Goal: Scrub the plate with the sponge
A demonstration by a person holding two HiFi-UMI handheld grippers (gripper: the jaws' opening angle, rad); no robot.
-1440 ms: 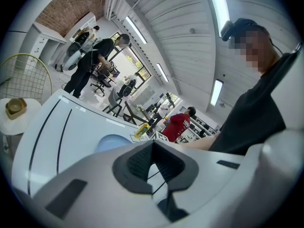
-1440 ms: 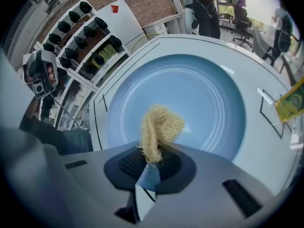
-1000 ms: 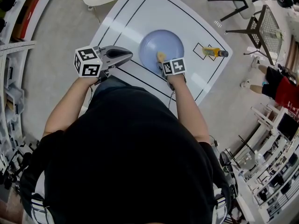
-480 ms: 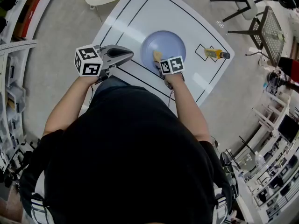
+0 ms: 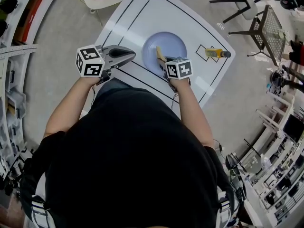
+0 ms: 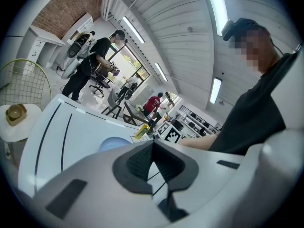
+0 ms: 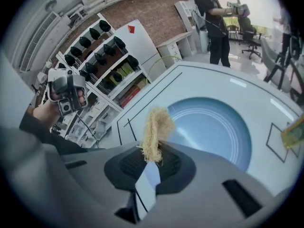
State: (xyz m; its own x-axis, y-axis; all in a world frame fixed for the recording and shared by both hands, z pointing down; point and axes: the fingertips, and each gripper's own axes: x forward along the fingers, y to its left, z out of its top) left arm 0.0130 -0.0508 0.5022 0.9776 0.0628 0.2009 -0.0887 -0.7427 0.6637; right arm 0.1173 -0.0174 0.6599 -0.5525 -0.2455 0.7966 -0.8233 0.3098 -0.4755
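Left gripper view: left gripper (image 6: 152, 148) tips together, nothing between, held at near edge of table (image 7: 209, 80); right gripper (image 7: 153, 156) jaws pinch lower end of sponge (image 7: 156, 127). Yellow, fibrous, judged soft, light, will squash: grip low, firm. Sponge over near-left part of plate (image 7: 216, 127); contact unclear. Blue, likely slick, breakable, may slide unbraced.

Left gripper (image 5: 129, 55): held level out to the left, forearm bent outward, jaws closed tip to tip and empty. Right gripper (image 5: 164, 63): forearm extended forward, jaws clamped on the sponge (image 5: 159, 52).
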